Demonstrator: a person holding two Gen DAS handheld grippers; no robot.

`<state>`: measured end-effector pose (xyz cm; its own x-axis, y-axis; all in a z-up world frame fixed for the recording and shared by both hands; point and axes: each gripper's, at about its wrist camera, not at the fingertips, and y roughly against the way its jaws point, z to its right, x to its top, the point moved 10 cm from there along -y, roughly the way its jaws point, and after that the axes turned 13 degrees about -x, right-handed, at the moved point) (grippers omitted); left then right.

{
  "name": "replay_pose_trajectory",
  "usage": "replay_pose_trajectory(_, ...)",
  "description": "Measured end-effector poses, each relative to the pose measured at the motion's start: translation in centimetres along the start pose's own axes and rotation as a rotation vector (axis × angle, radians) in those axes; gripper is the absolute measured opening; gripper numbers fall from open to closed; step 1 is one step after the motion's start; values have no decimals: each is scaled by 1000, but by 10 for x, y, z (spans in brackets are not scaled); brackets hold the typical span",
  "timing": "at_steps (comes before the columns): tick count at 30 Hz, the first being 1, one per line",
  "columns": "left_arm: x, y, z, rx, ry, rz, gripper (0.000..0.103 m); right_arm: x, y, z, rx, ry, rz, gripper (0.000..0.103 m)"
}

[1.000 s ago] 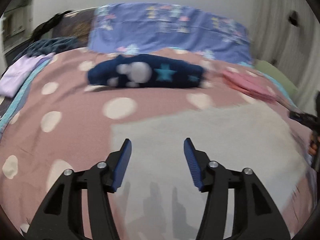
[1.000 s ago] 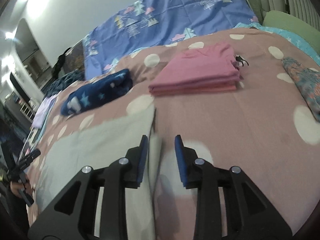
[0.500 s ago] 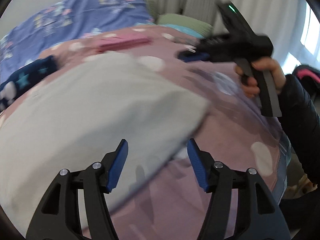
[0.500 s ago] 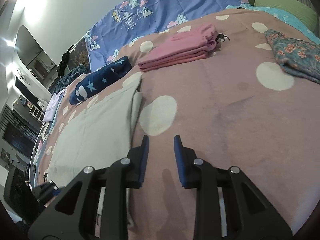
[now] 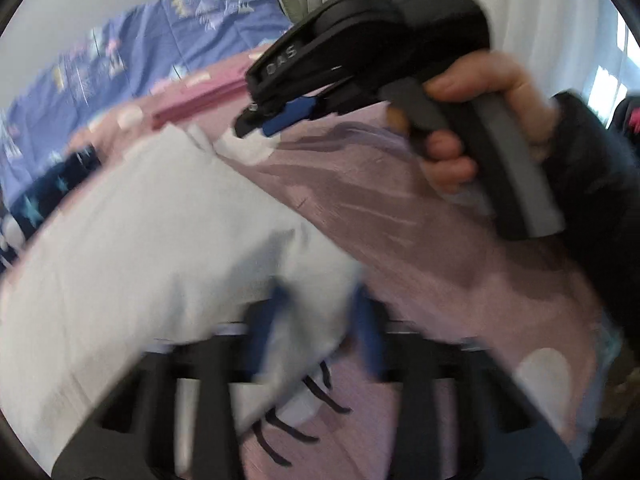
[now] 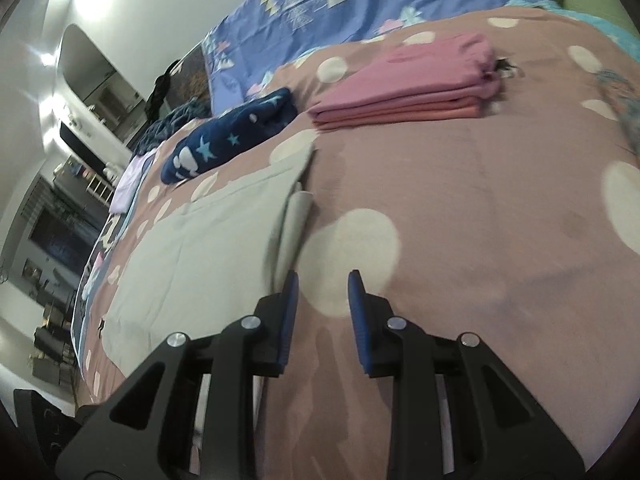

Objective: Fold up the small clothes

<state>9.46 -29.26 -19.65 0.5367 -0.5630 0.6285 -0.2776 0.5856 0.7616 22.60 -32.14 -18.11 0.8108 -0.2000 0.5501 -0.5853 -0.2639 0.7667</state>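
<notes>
A pale grey garment (image 5: pixel 160 220) lies flat on the pink polka-dot bedspread (image 6: pixel 480 200). In the blurred left wrist view, my left gripper (image 5: pixel 322 320) is closing its jaws with the garment's near corner bunched between the blue fingers (image 5: pixel 368 332). A hand (image 5: pixel 480 92) holds my right gripper (image 5: pixel 260 124) just above the garment's far corner. In the right wrist view, the right gripper (image 6: pixel 322 280) stands narrowly open over the bedspread with nothing between its jaws. Its left finger is beside the garment's (image 6: pixel 208 240) folded right edge.
A folded pink stack (image 6: pixel 408 84) and a navy star-patterned bundle (image 6: pixel 232 140) lie farther back on the bed. A purple patterned sheet (image 6: pixel 360 0) covers the head end. A dark sleeve (image 5: pixel 600 200) enters from the right.
My left gripper swung across the garment to its near corner and its jaws narrowed around it. The right gripper came much closer in the left view and dipped toward the garment's edge.
</notes>
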Motion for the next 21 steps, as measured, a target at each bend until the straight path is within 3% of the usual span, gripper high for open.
replay_pose_trajectory(1, -2, 4, -3, -24, 40, 2, 6, 1, -5, -3, 14, 4, -14, 28)
replay_pose_trajectory(5, -5, 29, -12, -135, 189, 69, 4, 9, -26, -19, 79, 15, -65, 32)
replay_pose_trajectory(10, -2, 36, -15, -150, 207, 85, 4, 24, -45, -25, 113, -26, -86, 35)
replay_pose_trajectory(13, -4, 33, -6, -173, 194, 84, 4, 35, -48, -25, 138, -57, -62, 2)
replay_pose_trajectory(16, -3, 28, 8, -208, 150, 77, 3, 47, -33, -32, 186, -70, 8, 2)
replay_pose_trajectory(21, -11, 14, 24, -232, 120, 38, 1, 54, -40, -33, 140, -44, 31, 2)
